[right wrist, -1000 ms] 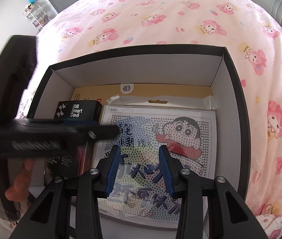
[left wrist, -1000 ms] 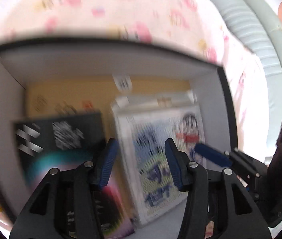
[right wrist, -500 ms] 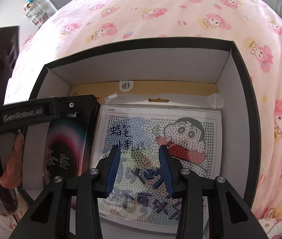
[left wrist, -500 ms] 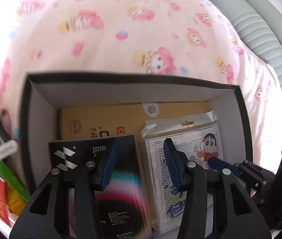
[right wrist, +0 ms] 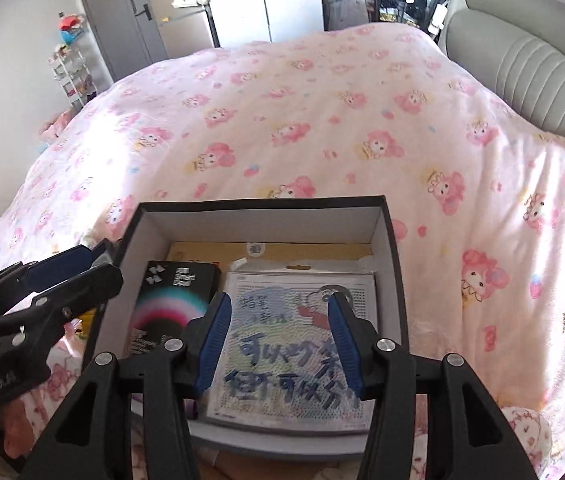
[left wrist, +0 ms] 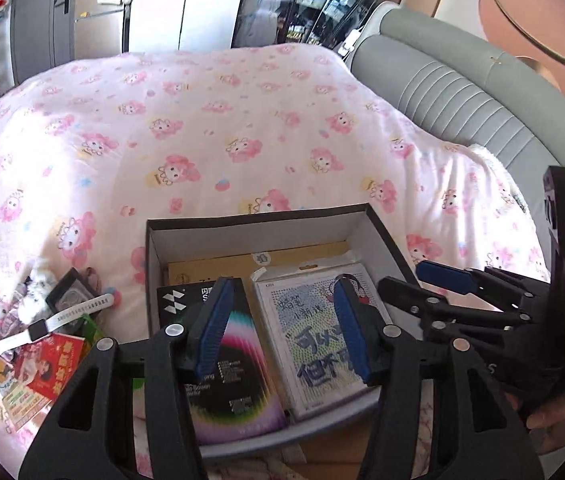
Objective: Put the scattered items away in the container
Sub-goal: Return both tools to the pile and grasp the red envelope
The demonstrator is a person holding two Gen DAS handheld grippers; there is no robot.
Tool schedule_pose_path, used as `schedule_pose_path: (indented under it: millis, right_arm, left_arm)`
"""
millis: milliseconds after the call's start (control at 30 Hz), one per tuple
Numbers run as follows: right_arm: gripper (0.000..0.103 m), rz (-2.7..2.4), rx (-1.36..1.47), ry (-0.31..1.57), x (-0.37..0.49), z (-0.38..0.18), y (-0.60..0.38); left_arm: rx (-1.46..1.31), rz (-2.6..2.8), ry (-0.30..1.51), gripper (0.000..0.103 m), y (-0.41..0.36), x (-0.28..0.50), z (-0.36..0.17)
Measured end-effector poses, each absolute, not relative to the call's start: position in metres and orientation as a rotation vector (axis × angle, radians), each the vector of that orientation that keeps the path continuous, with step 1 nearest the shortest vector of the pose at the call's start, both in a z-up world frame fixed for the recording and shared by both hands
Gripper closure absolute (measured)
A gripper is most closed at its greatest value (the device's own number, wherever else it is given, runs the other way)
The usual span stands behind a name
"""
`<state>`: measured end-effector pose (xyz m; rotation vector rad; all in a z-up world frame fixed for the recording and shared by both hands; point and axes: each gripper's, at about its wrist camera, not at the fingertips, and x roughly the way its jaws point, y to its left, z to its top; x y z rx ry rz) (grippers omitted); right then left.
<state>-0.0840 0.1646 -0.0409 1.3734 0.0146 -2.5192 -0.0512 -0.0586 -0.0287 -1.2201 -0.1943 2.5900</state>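
The left gripper (left wrist: 284,326) and right gripper (right wrist: 278,340) are held above the black box (right wrist: 396,264), jaws opening with nothing gripped between them. A black Smart Devil carton (right wrist: 170,304) and a cartoon bead-art pack (right wrist: 294,344) are laid side by side inside. A white watch (left wrist: 56,322) and red packets (left wrist: 48,366) are scattered on the pink bedspread (left wrist: 218,128) left of the box.
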Motion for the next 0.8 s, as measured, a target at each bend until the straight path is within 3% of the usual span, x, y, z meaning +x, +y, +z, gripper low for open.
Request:
schedule_pose_path:
  millis: [133,367,633,800]
  right_arm:
    - [0.056,-2.467,1.310,0.018,-0.066,-0.025,0.144]
    - [0.056,-2.402,1.220,0.128,-0.047,-0.011,0.092]
    - [0.056,-2.163,1.172,0.250,-0.045,-0.020,-0.011]
    - [0.056,-2.022,1.237,0.231,-0.066,-0.048,-0.067]
  left_arm:
    - [-1.183,2.655,-0.161,0.050,-0.054,-0.036,-0.015]
    - [-1.194,2.721,-0.276,0.050,-0.104,-0.006,-0.014]
    - [-1.252,2.799,-0.540,0.050,-0.199,0.025,-0.034]
    - [-1.353,2.868,-0.684,0.050,-0.252,0.033,-0.060]
